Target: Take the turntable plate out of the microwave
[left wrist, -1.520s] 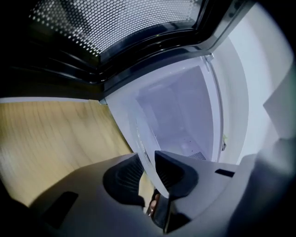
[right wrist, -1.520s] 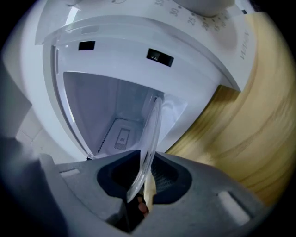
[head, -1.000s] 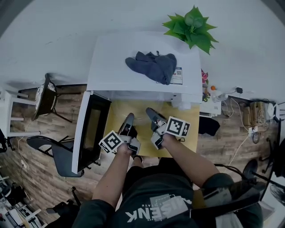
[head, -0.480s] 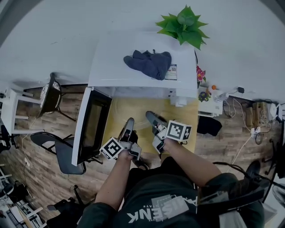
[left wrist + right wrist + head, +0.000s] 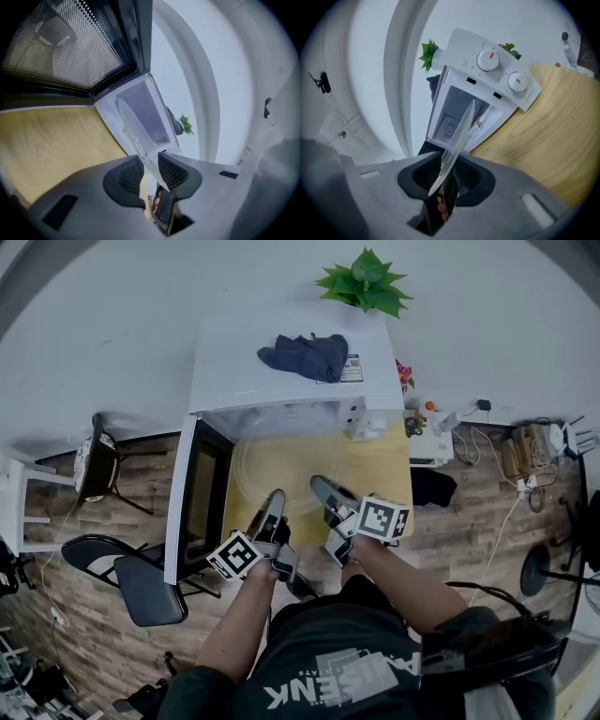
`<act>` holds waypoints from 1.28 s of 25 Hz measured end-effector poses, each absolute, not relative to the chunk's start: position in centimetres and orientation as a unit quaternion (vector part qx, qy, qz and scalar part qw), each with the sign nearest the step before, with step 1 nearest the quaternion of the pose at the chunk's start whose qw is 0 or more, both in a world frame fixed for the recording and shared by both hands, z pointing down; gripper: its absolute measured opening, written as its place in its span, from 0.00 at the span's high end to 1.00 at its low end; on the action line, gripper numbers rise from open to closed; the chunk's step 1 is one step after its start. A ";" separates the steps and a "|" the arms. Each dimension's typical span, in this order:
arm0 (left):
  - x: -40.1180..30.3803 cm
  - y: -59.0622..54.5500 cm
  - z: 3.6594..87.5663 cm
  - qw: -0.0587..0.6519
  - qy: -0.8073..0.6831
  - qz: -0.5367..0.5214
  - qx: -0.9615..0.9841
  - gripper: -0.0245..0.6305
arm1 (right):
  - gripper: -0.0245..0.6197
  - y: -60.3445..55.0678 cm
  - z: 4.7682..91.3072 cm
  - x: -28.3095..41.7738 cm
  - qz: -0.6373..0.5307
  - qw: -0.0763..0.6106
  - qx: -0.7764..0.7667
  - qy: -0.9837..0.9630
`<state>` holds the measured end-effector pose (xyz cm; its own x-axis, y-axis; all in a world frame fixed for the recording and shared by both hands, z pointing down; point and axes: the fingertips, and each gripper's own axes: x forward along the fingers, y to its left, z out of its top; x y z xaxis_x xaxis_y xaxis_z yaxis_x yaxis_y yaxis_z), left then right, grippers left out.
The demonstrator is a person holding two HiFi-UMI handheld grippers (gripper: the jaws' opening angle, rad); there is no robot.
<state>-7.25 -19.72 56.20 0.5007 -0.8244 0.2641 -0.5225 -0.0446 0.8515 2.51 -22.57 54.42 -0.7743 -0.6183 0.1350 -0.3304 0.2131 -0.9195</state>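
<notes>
- The microwave stands at the back of the table, against the wall.
- A cloth lies on top of the microwave, and a plant stands behind its right corner.
- The door hangs open to the left.
- The plate is just before the opening, over the table.
- The left gripper clamps the plate's near rim, and the right gripper clamps it just beside, to the right.
- A chair stands on the floor left of the table.

White print on the person's shirt reads "ENK"; the sticker on the microwave is illegible.
</notes>
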 end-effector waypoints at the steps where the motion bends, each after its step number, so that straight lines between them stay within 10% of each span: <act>1: -7.5 -19.2 55.9 0.496 -0.479 -0.140 0.711 0.81 | 0.83 -22.0 54.0 2.5 -0.542 0.136 -0.311 0.769; 32: -9.1 -9.9 38.9 0.423 -0.392 -0.138 0.805 0.81 | 0.82 -11.3 38.0 0.2 -0.476 0.212 -0.303 0.798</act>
<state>-9.09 -9.91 38.91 0.6542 -0.7483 0.1100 -0.5145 -0.3337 0.7899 0.17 -11.33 37.99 -0.7258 -0.6861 -0.0497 -0.2821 0.3627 -0.8882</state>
